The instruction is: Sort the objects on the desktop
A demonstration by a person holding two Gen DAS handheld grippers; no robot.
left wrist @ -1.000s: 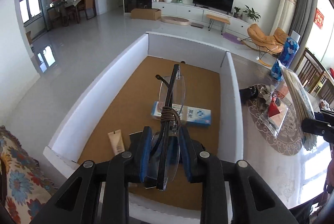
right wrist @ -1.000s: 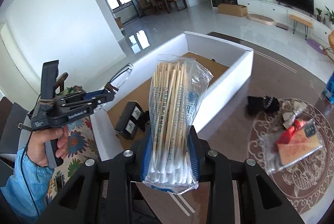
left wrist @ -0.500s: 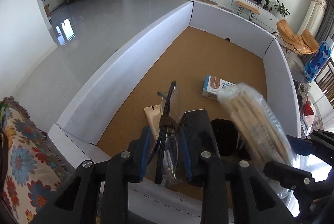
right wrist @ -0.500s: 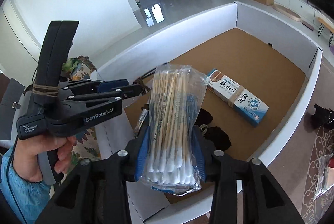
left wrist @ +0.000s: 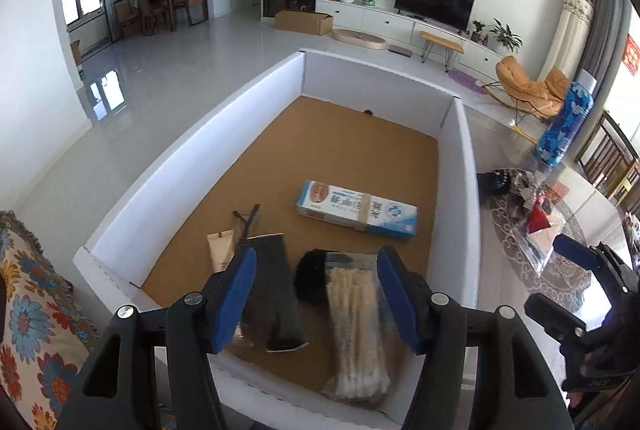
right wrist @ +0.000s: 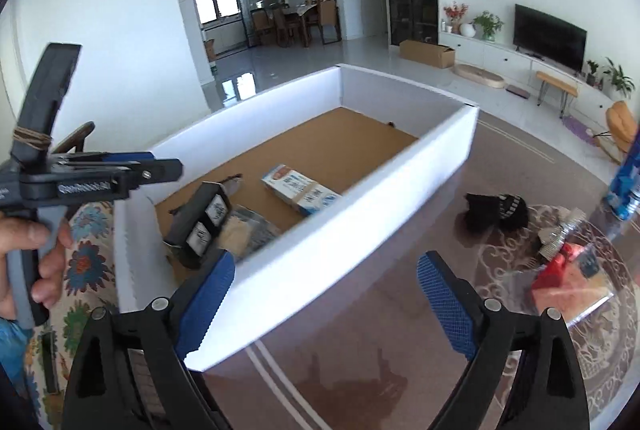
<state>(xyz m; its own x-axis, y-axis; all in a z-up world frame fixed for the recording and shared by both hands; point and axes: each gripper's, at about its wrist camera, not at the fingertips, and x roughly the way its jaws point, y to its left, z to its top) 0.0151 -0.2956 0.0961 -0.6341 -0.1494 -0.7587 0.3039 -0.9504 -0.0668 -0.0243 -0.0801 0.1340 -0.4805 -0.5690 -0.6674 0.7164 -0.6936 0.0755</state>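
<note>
My left gripper (left wrist: pixel 317 254) hangs over the near end of the white-walled box (left wrist: pixel 180 169), its jaws opening with nothing gripped. Below it on the cardboard floor lie the cotton swab pack (left wrist: pixel 356 330), a black box (left wrist: pixel 276 290) and the glasses (left wrist: pixel 245 226), partly hidden behind the left finger. A toothpaste box (left wrist: pixel 356 209) and a beige tube (left wrist: pixel 219 250) lie further in. My right gripper (right wrist: pixel 328 262) is over the box's near wall (right wrist: pixel 360 222), jaws opening and empty. The swab pack (right wrist: pixel 240 230) shows just inside that wall.
On the brown table (right wrist: pixel 360 370) to the right lie a black bundle (right wrist: pixel 496 213), a clear bag with a red packet (right wrist: pixel 568 278) and a blue bottle (right wrist: pixel 624 181). A flowered cloth (left wrist: pixel 32 310) lies left of the box. A hand holds the left gripper (right wrist: pixel 100 173).
Both grippers opened. The glasses left the left jaws and the swab pack left the right jaws; both now lie in the box. The right gripper drew back over the box wall.
</note>
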